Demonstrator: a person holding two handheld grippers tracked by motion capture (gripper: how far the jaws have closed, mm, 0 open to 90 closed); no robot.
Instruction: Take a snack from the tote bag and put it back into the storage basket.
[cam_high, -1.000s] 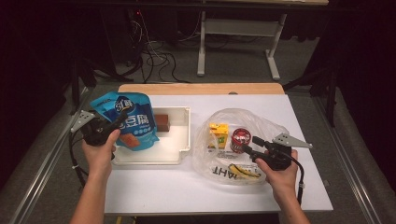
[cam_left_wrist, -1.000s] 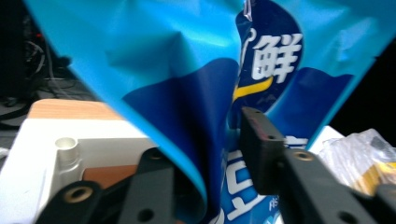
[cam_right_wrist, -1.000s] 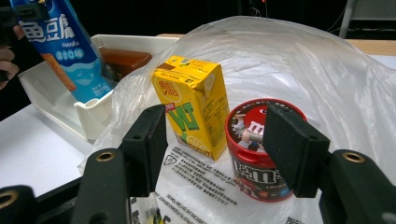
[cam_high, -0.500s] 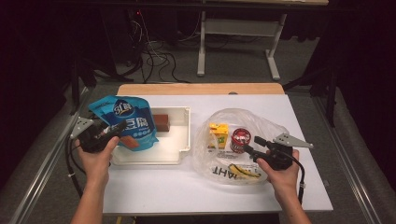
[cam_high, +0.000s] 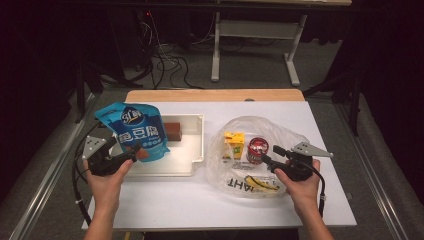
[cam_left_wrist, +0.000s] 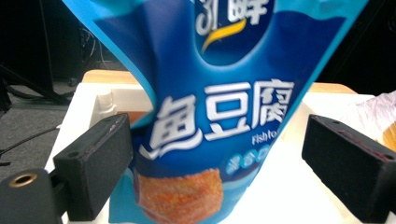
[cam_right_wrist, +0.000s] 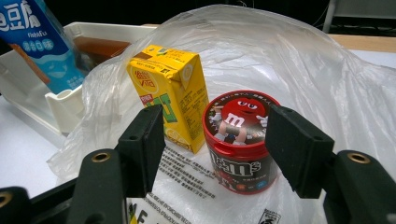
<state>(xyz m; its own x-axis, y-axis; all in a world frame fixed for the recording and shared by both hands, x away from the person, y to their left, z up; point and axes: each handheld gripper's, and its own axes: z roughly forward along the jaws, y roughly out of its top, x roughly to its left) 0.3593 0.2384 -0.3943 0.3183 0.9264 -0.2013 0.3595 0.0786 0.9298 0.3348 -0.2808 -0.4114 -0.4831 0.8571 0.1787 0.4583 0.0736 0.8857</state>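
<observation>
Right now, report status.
Left gripper just opened, blue pouch released in white tray. Right gripper open around candy tub. Juice carton adjacent.

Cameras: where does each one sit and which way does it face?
High view: above the person's side, looking forward and down on the table; both forearms, left claw, right claw.
Left gripper view: rides the left claw, facing the blue fish tofu pouch; its jaws have just been opening, pouch between them.
Right gripper view: rides the right claw, facing the M&M's tub and yellow drink carton.
All three share the pouch.
</observation>
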